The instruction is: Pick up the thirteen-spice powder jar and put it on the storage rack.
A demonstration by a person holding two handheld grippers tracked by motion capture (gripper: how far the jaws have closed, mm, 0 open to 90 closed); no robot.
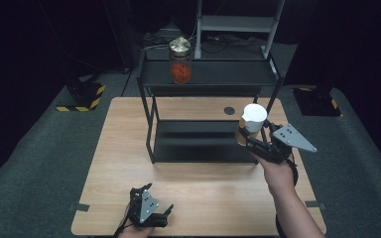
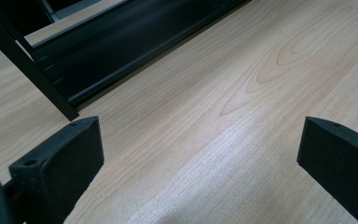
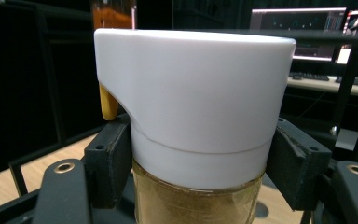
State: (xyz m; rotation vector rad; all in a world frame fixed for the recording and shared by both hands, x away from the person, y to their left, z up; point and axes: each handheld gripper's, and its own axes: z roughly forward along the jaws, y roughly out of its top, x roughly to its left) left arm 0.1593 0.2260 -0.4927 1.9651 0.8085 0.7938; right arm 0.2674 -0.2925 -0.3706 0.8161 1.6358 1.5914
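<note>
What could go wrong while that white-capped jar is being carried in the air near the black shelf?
1. The right claw pinches the white-capped glass jar of brown powder only at the cap's lower edge, so it might tilt or slip and drop onto the wooden table.
2. It hangs close to the black metal shelf rack; a bump against the frame could knock it loose.
3. The gold-lidded jar with orange contents on the top shelf could get nudged.

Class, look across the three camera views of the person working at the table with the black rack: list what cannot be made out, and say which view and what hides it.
- Held jar: its base is cut off by the bottom edge of the right gripper view; the white lid blocks the rack behind.
- Jar on the top shelf: its orange contents are too small to identify in the high view.
- Left tongs: the body is cut off by the left gripper view's edges.
- Surroundings: too dark in the high view.
</note>
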